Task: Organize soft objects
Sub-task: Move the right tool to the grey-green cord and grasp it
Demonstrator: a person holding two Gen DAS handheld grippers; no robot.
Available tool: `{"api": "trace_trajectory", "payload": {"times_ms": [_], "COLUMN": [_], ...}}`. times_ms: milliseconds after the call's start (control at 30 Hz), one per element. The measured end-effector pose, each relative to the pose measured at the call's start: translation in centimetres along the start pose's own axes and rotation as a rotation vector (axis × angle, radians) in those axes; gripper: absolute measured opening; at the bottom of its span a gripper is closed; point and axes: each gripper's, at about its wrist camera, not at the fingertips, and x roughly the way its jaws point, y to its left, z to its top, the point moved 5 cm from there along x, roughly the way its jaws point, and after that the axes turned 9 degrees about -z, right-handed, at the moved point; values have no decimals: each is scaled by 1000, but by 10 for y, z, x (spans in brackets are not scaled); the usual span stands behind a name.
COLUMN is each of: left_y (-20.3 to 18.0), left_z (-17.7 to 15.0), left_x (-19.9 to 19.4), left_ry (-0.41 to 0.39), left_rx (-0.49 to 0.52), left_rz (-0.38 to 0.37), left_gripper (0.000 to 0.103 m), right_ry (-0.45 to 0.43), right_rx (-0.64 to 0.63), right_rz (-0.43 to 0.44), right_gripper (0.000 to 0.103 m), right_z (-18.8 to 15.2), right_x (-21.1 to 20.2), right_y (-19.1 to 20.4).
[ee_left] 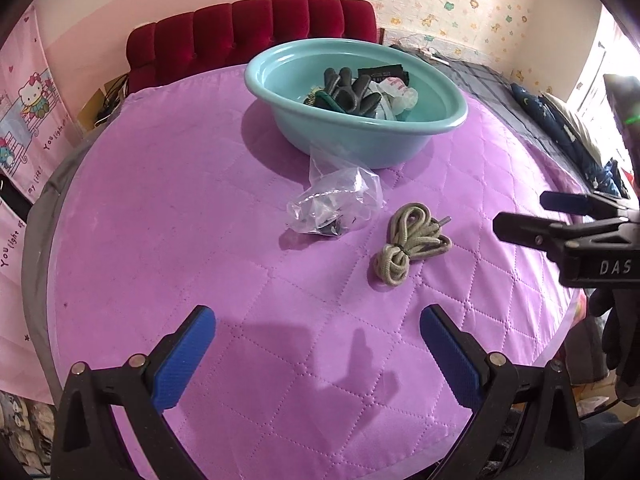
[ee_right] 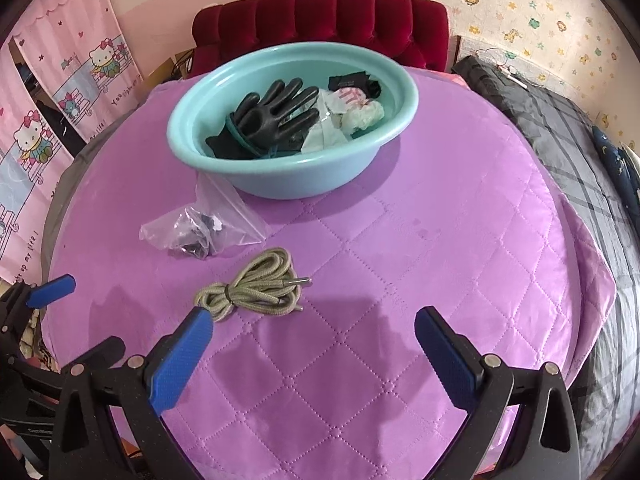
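A teal basin (ee_left: 400, 122) (ee_right: 248, 168) stands at the far side of the purple quilted mat (ee_left: 180, 208) (ee_right: 440, 240). Inside it lie a black rubber glove (ee_left: 348, 88) (ee_right: 272, 112), white crumpled pieces (ee_right: 360, 114) and a dark cloth. On the mat in front of the basin lie a clear plastic bag (ee_left: 336, 200) (ee_right: 200, 224) with dark bits inside and a coiled beige cord (ee_left: 412, 244) (ee_right: 252, 288). My left gripper (ee_left: 318, 330) is open over bare mat, nearer than both. My right gripper (ee_right: 314, 332) (ee_left: 520, 216) is open, its left pad just short of the cord.
A red tufted headboard (ee_left: 256, 36) (ee_right: 320, 24) stands behind the basin. A dark checked blanket (ee_right: 560, 152) lies to the right of the mat. Pink cartoon curtains (ee_left: 24, 128) (ee_right: 60, 92) hang on the left. A gloved hand (ee_left: 624, 340) holds the right gripper.
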Motion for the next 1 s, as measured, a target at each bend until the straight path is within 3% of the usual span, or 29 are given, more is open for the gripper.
{"api": "trace_trajectory", "payload": {"times_ms": [533,1000], "left_y": [7,15], "left_z": [-11,-17], "left_x": [19,32], "left_ry": [43,87], "left_rx": [-16,-26], "left_rz": [2,8], "left_gripper": [103,103], "right_ry": [126,170], "right_rx": [-36,-33], "right_rz": [36,26], "right_gripper": [103,102], "right_z": [8,16], "right_x": [53,93], "right_y": [19,41]}}
